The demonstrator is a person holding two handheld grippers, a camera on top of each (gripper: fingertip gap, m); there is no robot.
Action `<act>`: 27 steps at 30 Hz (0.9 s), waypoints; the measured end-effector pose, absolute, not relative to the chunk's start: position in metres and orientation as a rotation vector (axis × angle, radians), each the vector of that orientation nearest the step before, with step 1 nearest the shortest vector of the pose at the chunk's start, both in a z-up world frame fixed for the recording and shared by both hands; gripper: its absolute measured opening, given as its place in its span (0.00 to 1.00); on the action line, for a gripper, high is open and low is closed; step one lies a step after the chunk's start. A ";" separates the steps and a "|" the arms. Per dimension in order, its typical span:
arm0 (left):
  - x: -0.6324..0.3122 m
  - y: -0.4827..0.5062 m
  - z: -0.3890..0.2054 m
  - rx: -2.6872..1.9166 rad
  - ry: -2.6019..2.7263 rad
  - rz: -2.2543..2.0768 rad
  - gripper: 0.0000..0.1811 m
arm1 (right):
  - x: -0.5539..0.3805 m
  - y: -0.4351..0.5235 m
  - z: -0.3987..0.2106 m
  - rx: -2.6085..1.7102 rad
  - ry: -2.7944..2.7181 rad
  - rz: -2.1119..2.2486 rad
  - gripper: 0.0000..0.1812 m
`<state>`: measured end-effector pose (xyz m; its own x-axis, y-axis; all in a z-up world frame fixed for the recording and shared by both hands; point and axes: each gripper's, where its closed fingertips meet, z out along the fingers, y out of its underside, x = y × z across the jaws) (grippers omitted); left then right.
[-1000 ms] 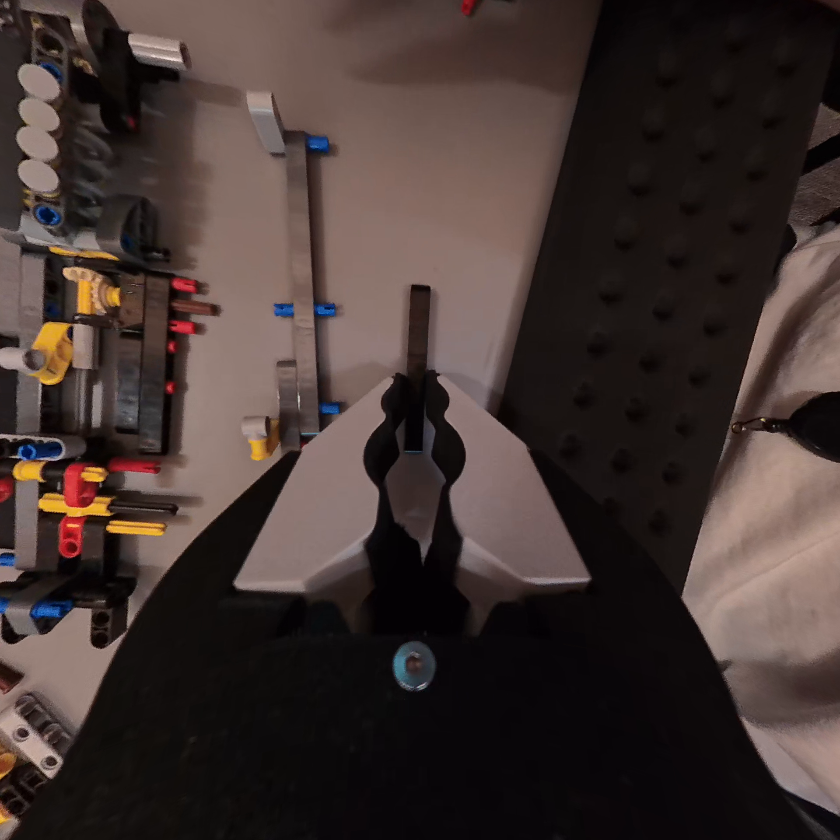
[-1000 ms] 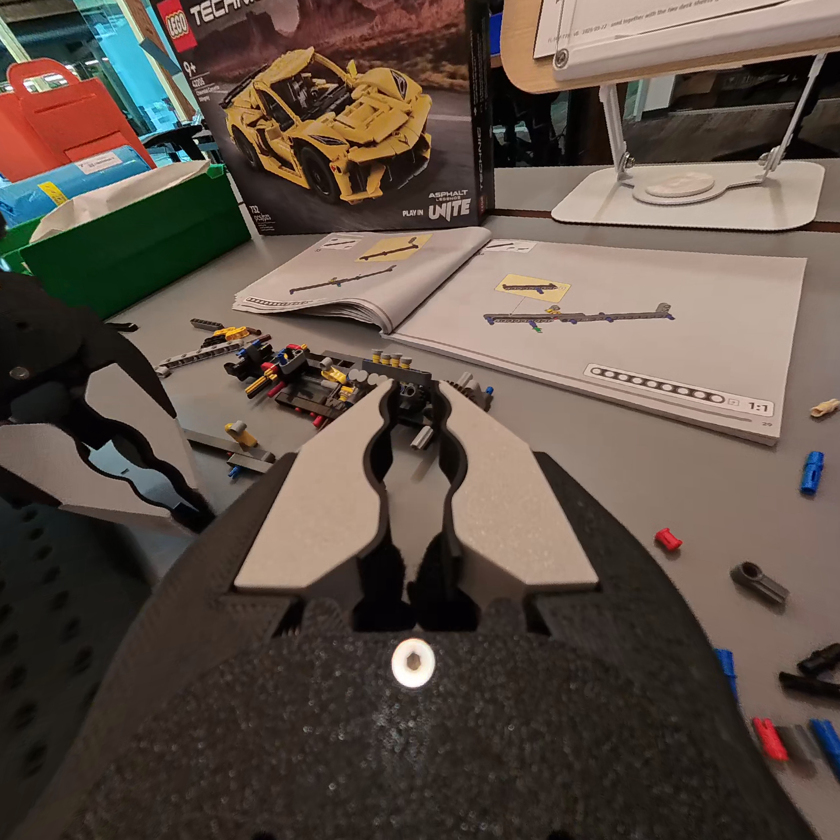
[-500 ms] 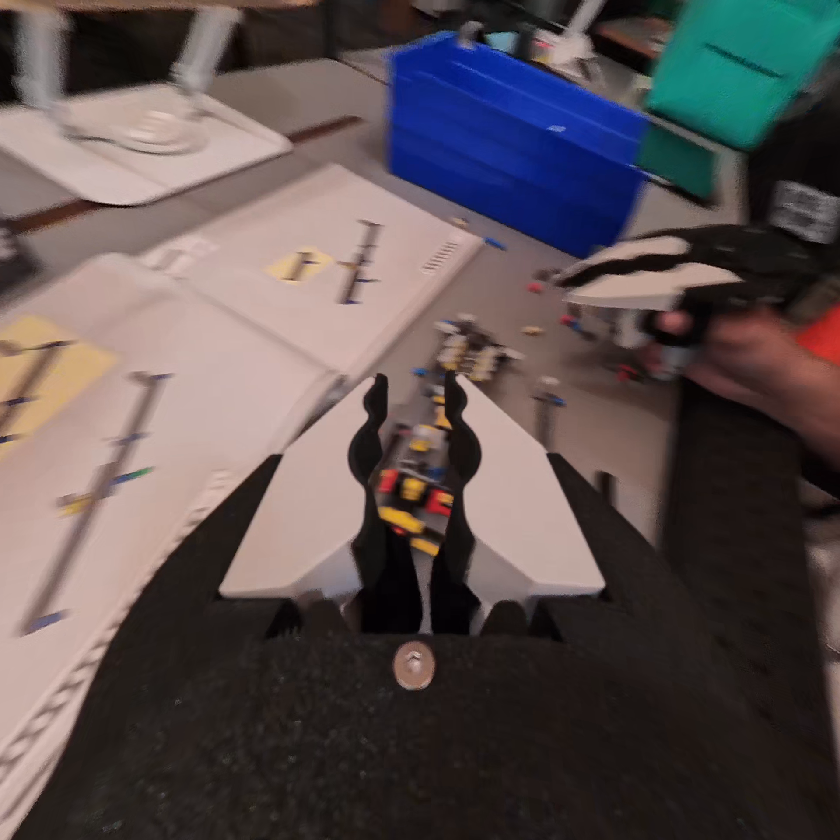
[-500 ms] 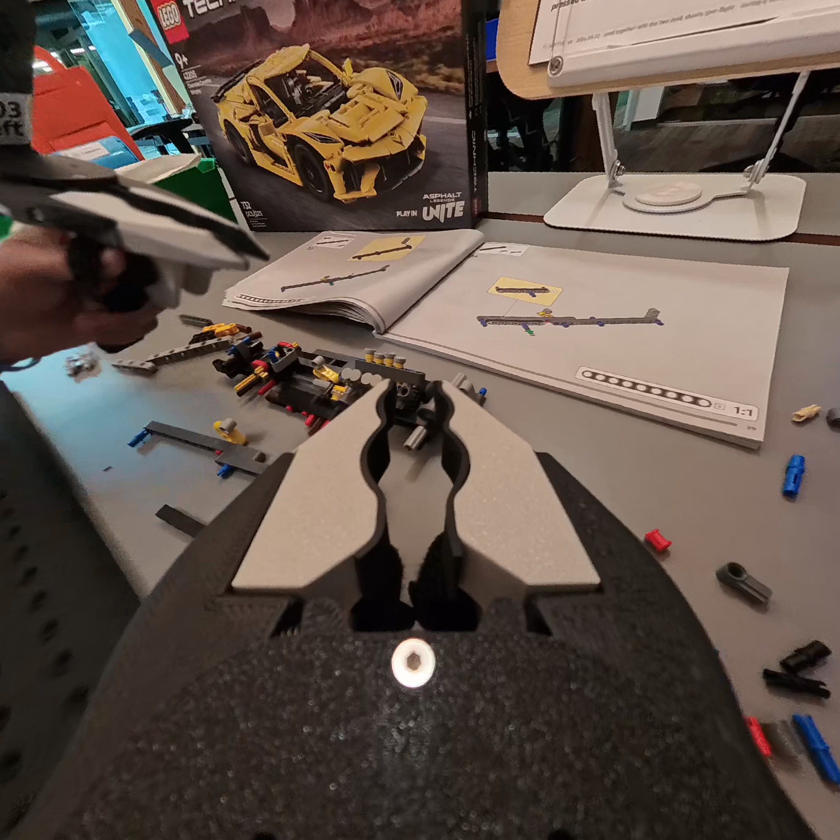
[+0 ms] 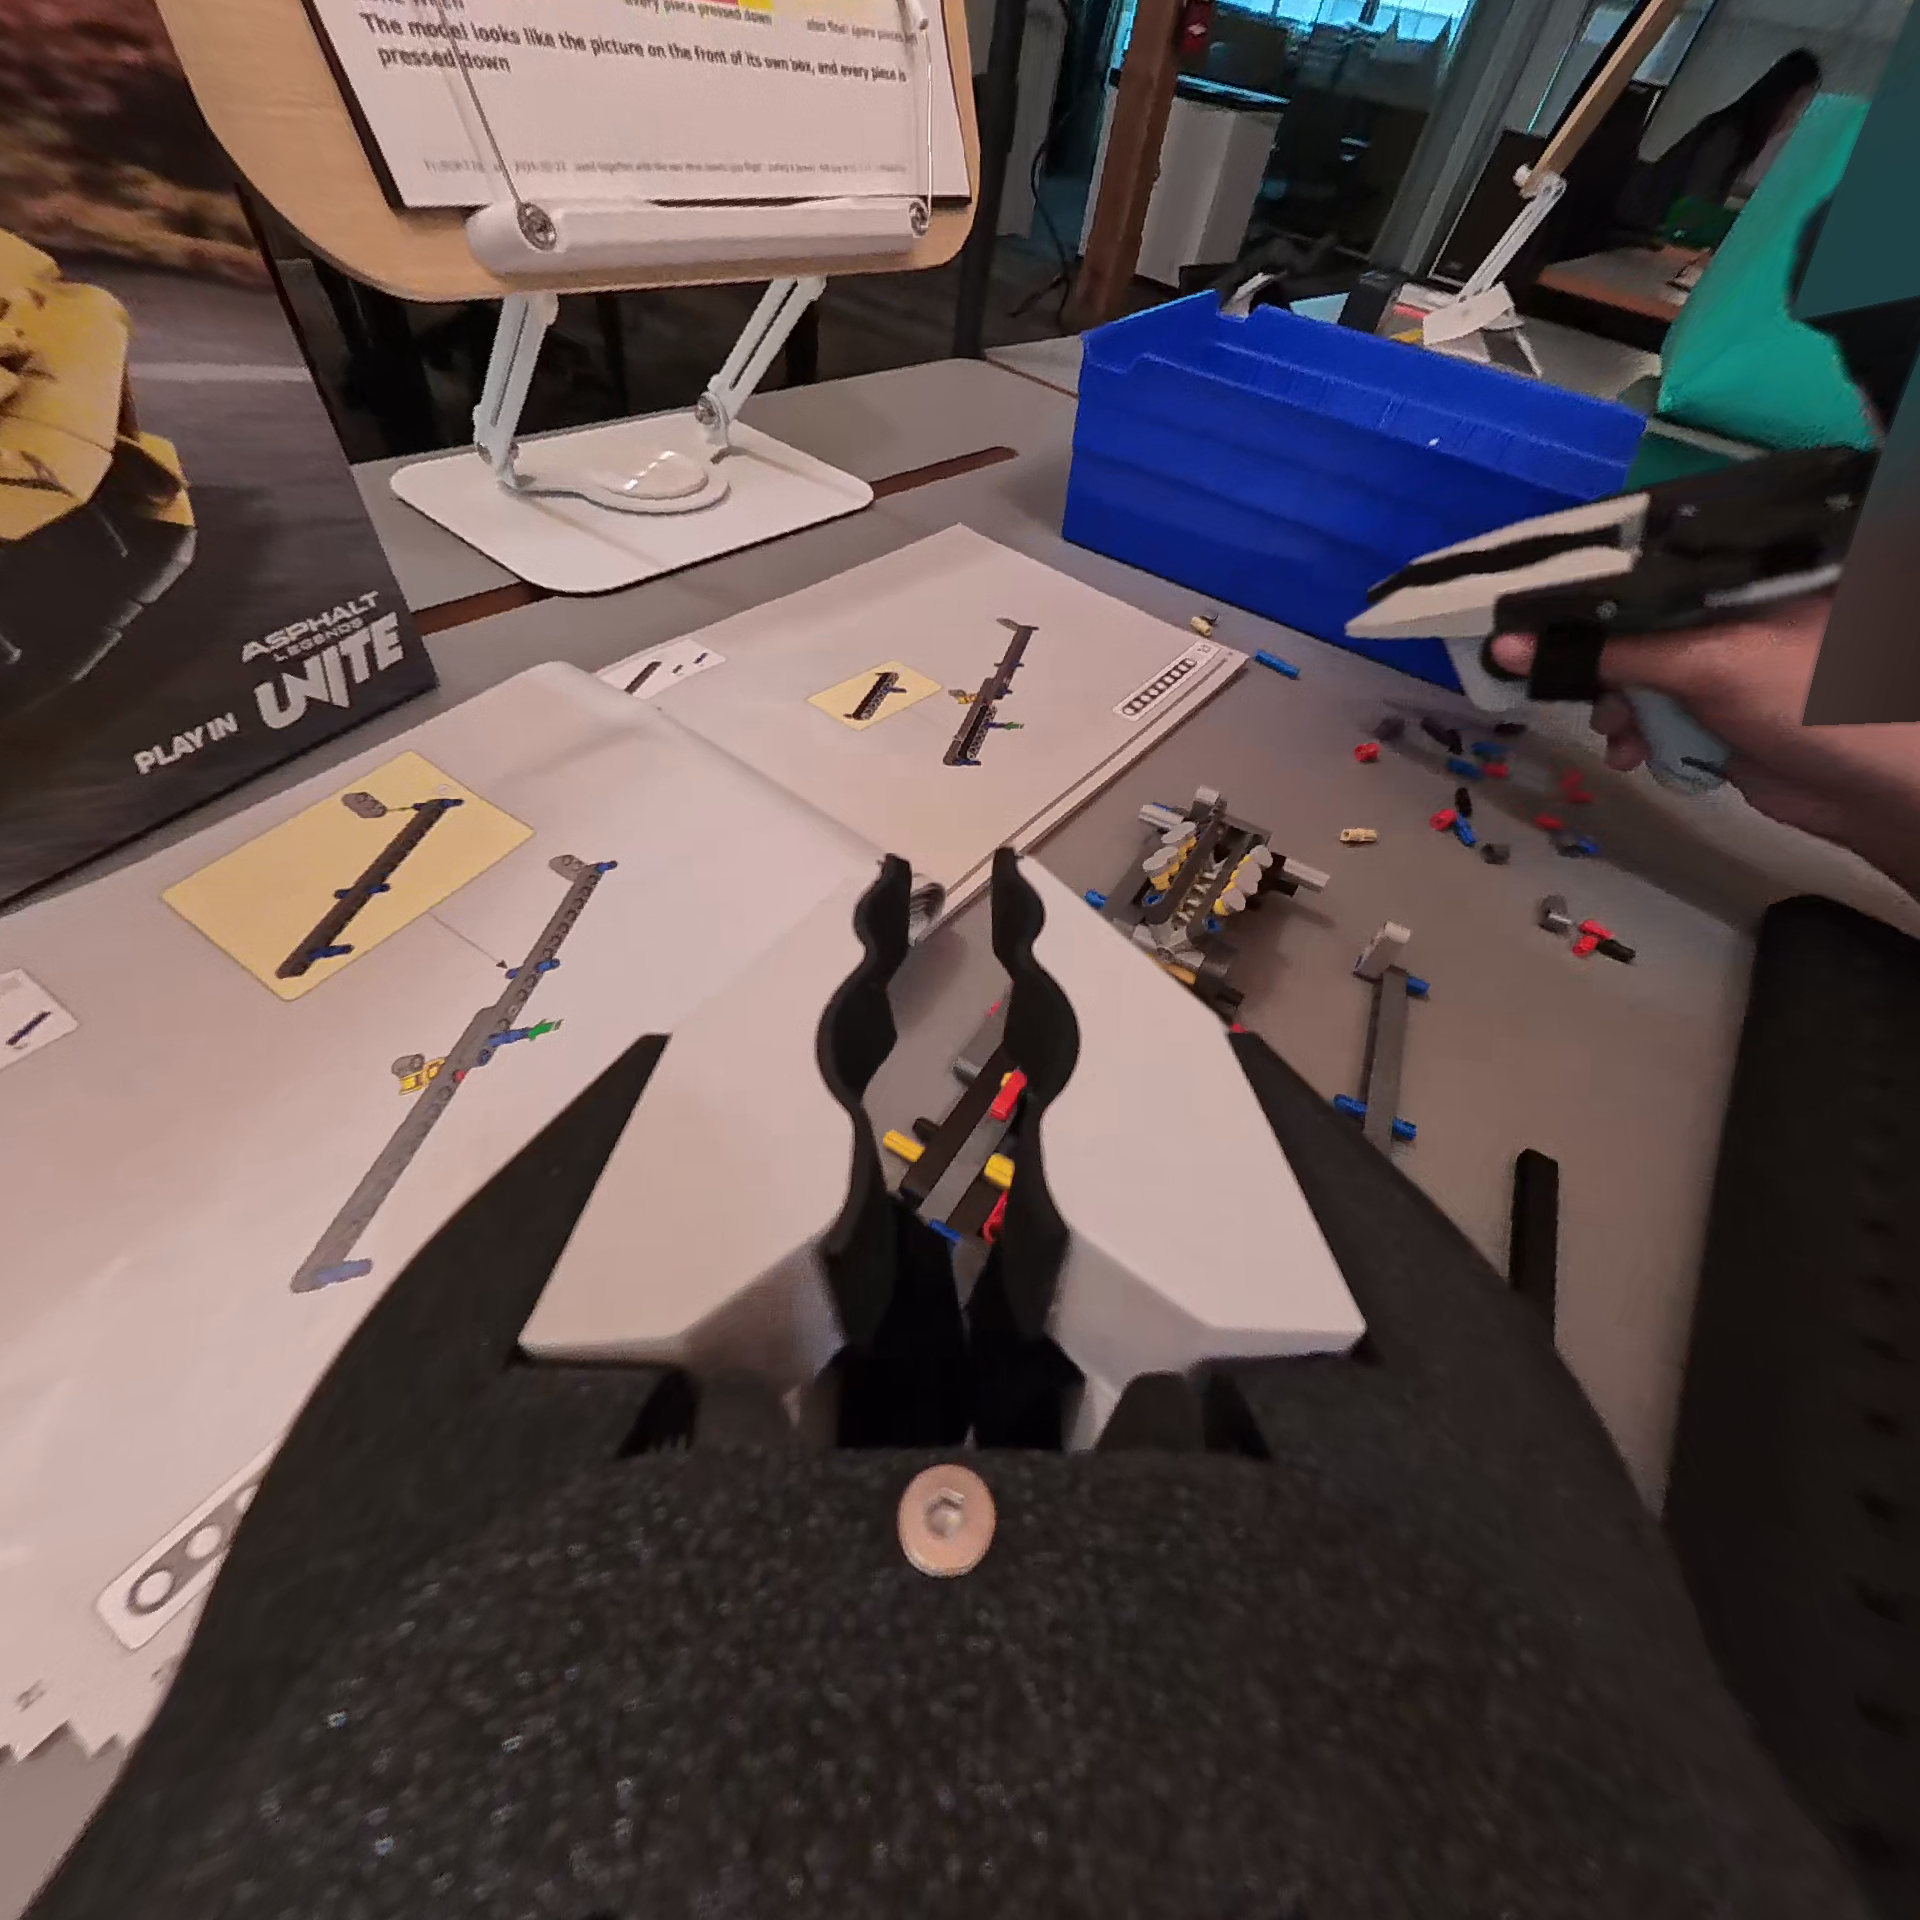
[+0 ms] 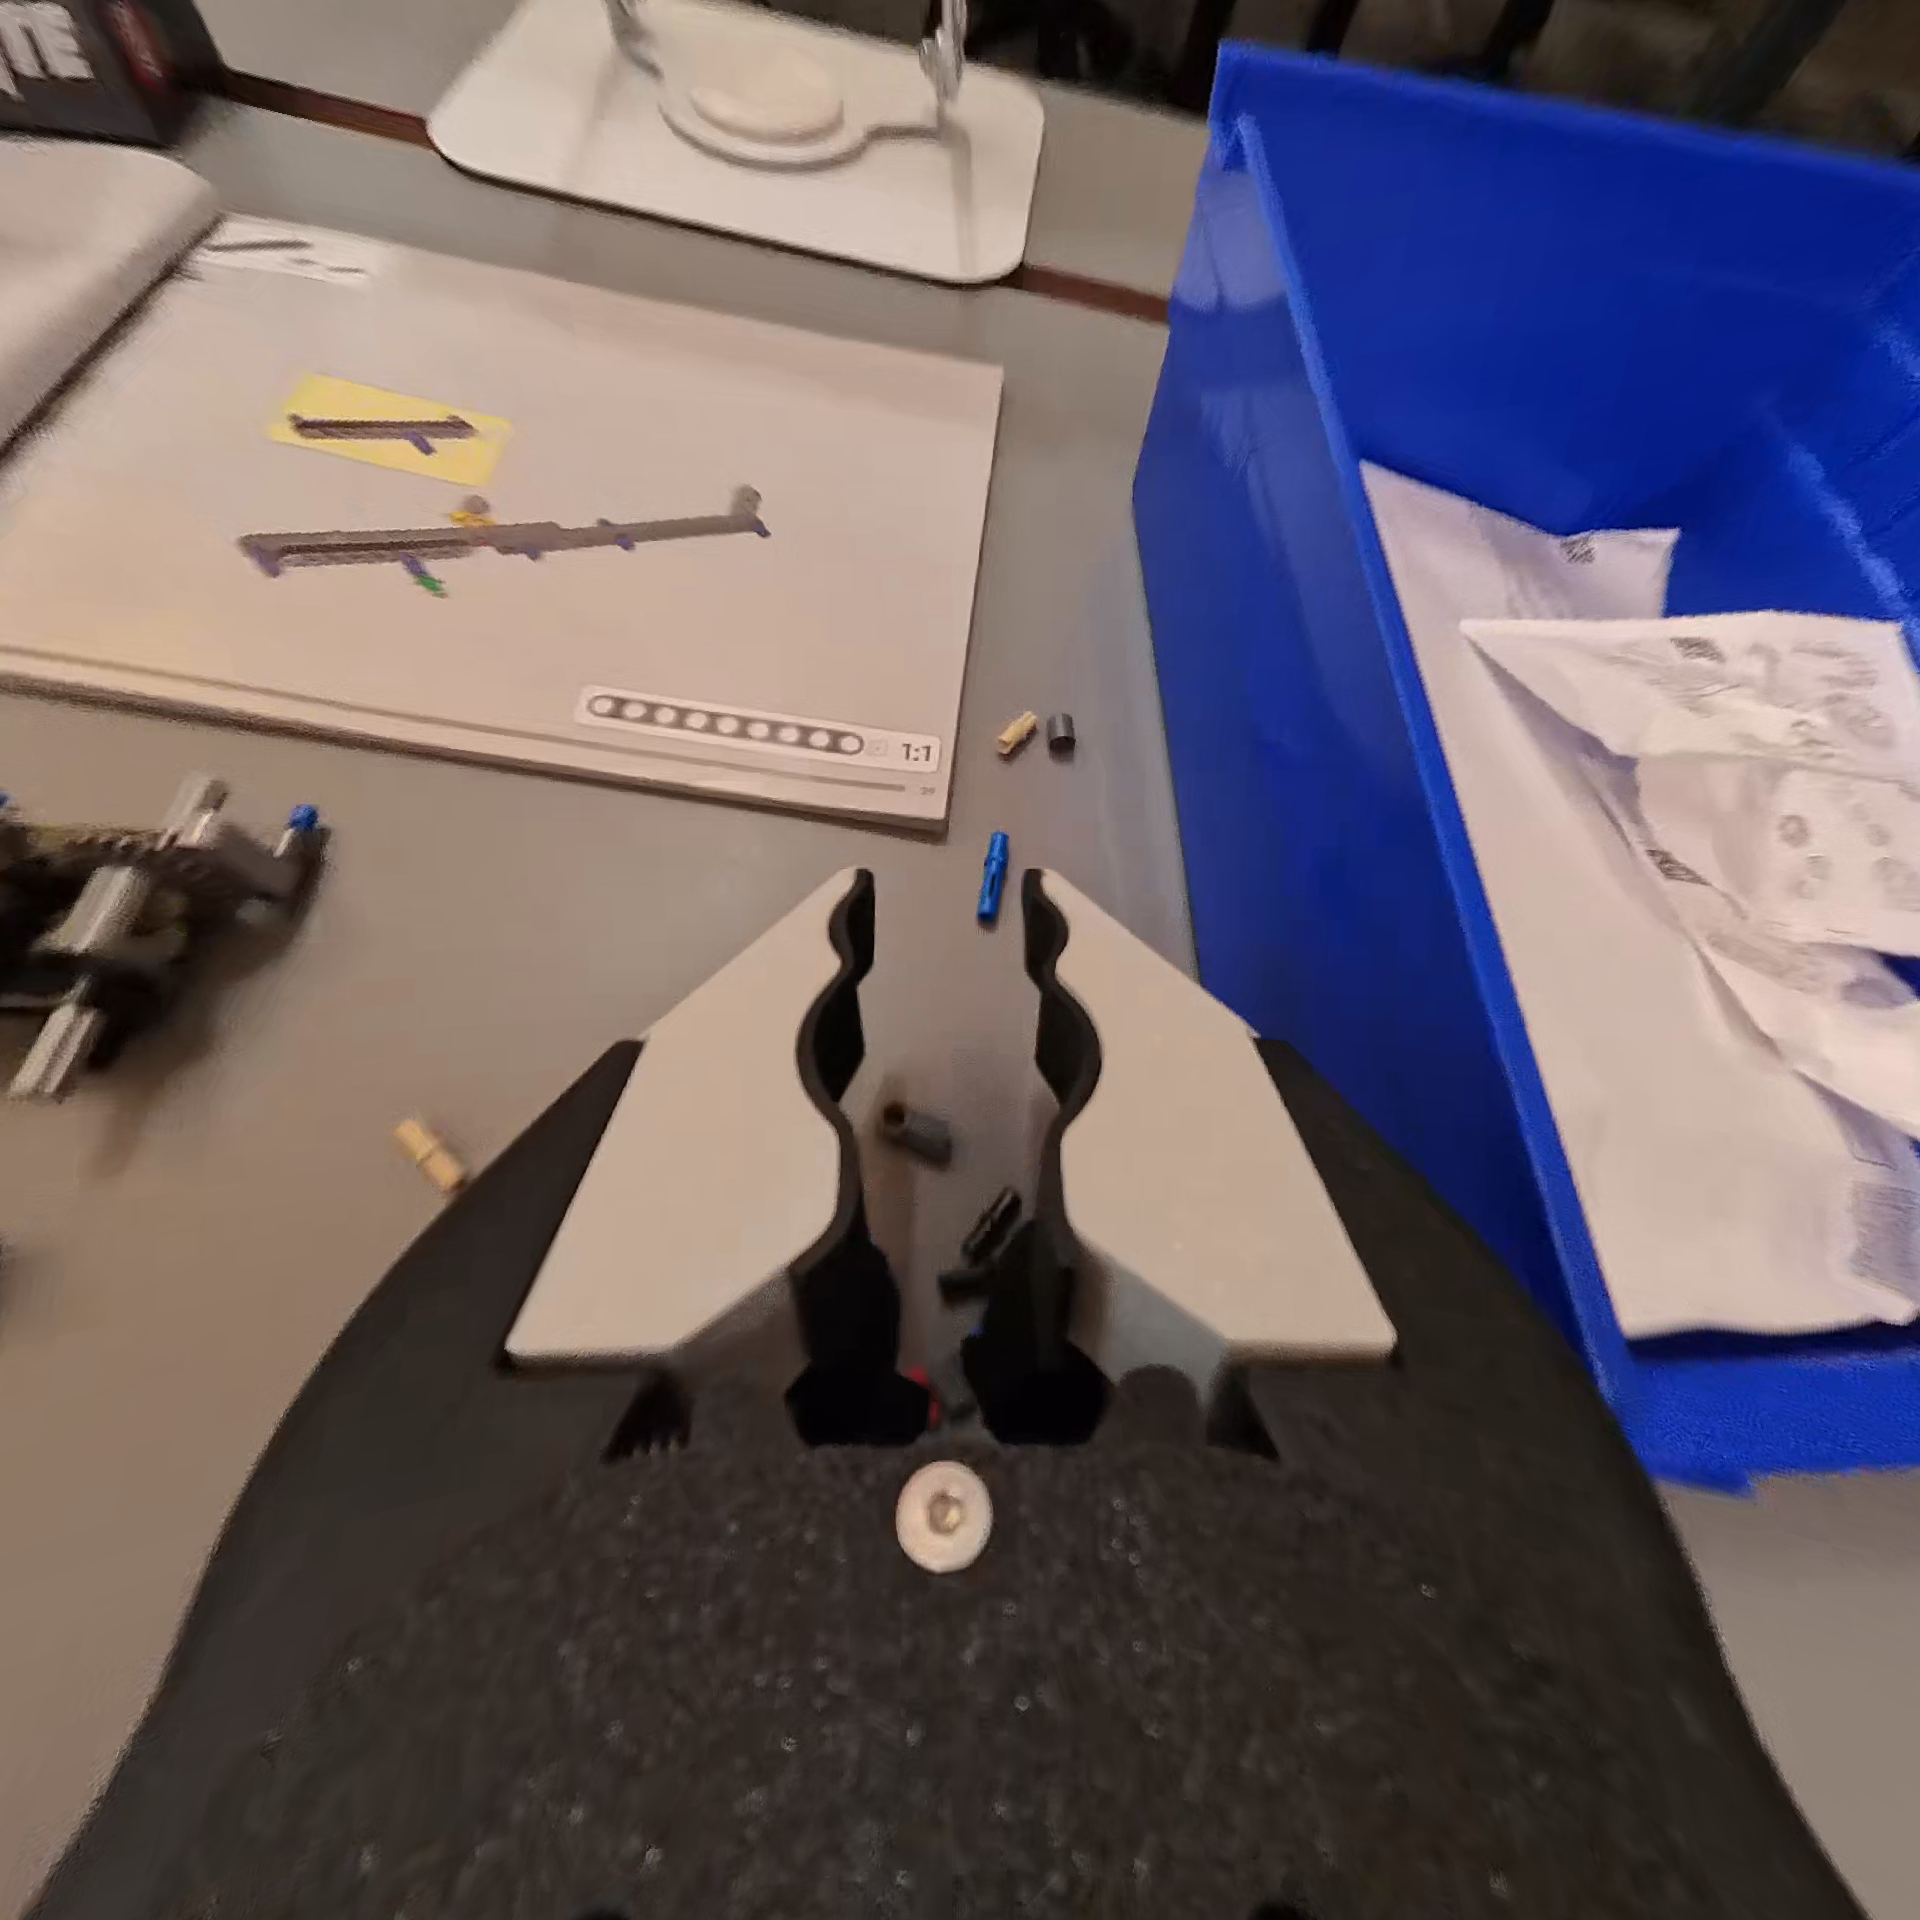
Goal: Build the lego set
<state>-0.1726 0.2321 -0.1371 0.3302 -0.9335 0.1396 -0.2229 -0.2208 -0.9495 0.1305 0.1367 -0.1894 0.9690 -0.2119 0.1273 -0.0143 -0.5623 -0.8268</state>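
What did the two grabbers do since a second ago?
The left gripper let go of the thin black beam, which now lies on the table, then lifted and opened. The right gripper swung right toward the blue bin, opened wider, and now hangs over loose pins near a blue pin. The open booklet stayed put.

The left wrist view sits raised over the open instruction booklet [image 5: 665,790], facing far across the table toward the blue bin [image 5: 1340,457]. The right wrist view hangs nearer the tabletop, angled down beside that bin [image 6: 1455,312]. The 2 views share booklet [image 6: 582,499] and bin.
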 end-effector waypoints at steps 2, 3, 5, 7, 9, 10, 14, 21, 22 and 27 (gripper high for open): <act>-0.173 0.227 -0.135 -1.655 1.059 -0.971 0.08 | 0.138 0.148 -0.198 -2.194 0.209 -0.235 0.14; -0.172 0.223 -0.132 -1.644 1.062 -0.998 0.08 | 0.141 0.151 -0.203 -2.217 0.233 -0.220 0.13; -0.170 0.215 -0.127 -1.627 1.078 -1.050 0.08 | 0.142 0.153 -0.214 -2.257 0.276 -0.183 0.12; -0.170 0.211 -0.123 -1.604 1.086 -1.060 0.08 | 0.149 0.149 -0.227 -2.301 0.340 -0.210 0.13; -0.170 0.208 -0.123 -1.594 1.098 -1.065 0.08 | 0.153 0.146 -0.233 -2.330 0.367 -0.227 0.12; -0.170 0.207 -0.123 -1.595 1.100 -1.075 0.08 | 0.153 0.146 -0.234 -2.334 0.372 -0.225 0.12; -0.169 0.203 -0.120 -1.590 1.087 -1.143 0.08 | 0.152 0.149 -0.234 -2.339 0.358 -0.240 0.09; -0.171 0.206 -0.119 -1.607 1.052 -1.178 0.08 | 0.149 0.152 -0.229 -2.320 0.299 -0.225 0.01; -0.171 0.207 -0.120 -1.610 1.052 -1.171 0.08 | 0.146 0.151 -0.222 -2.296 0.284 -0.225 0.01; -0.168 0.206 -0.123 -1.621 1.070 -1.128 0.08 | 0.082 0.132 -0.181 -2.204 -0.022 -0.067 0.01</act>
